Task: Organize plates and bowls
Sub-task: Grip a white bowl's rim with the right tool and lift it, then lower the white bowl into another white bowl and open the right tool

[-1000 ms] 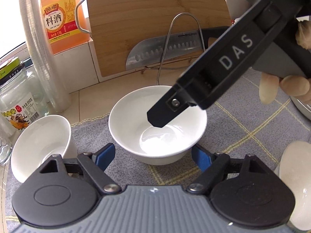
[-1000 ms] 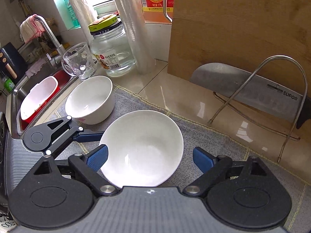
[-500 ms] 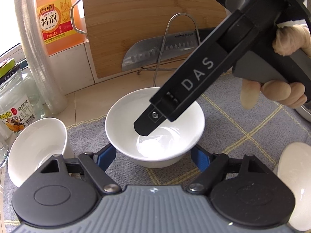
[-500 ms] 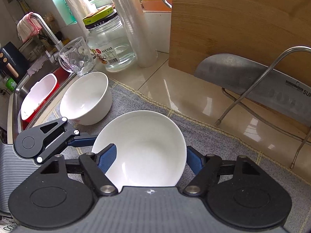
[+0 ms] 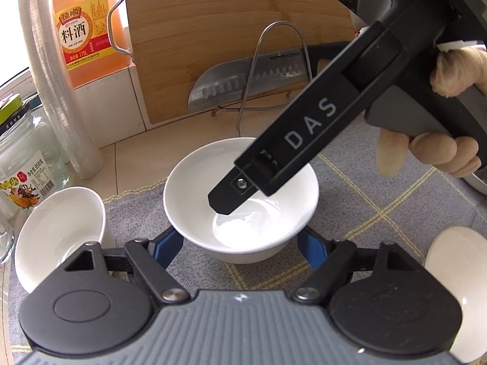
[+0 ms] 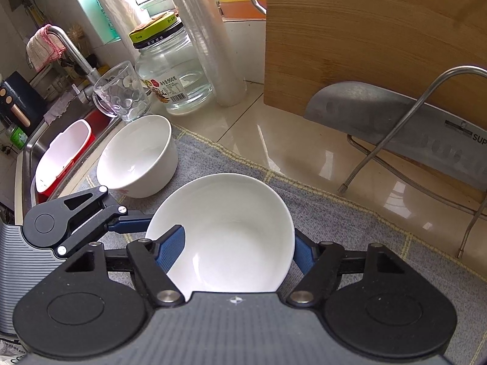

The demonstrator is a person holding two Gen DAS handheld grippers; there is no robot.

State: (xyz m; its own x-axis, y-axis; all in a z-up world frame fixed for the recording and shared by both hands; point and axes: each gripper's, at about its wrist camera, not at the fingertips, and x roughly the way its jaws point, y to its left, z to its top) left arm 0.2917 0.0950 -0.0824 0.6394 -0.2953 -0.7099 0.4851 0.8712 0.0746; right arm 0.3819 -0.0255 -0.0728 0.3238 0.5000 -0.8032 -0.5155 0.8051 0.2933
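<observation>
A wide white bowl (image 5: 240, 200) sits on the grey mat (image 5: 380, 200); it also shows in the right wrist view (image 6: 231, 237). My left gripper (image 5: 240, 243) is open, its blue pads on either side of the bowl's base. My right gripper (image 6: 240, 249) has closed in on the bowl's near part: one blue pad (image 6: 172, 248) is inside the rim, the other outside on the right. Whether it grips is unclear. A deeper white bowl (image 5: 57, 231) stands to the left, also in the right wrist view (image 6: 138, 155).
A white plate edge (image 5: 456, 289) lies at right. Behind stand a wooden cutting board (image 5: 231, 30), a cleaver (image 5: 252, 82) on a wire rack, a cooking-wine bottle (image 5: 82, 30), a glass jar (image 6: 170, 70), a glass mug (image 6: 121, 91) and a sink (image 6: 61, 152).
My right gripper has moved forward and down over the wide bowl and its fingers have closed in around its rim. The left gripper has edged closer to the bowl's base.
</observation>
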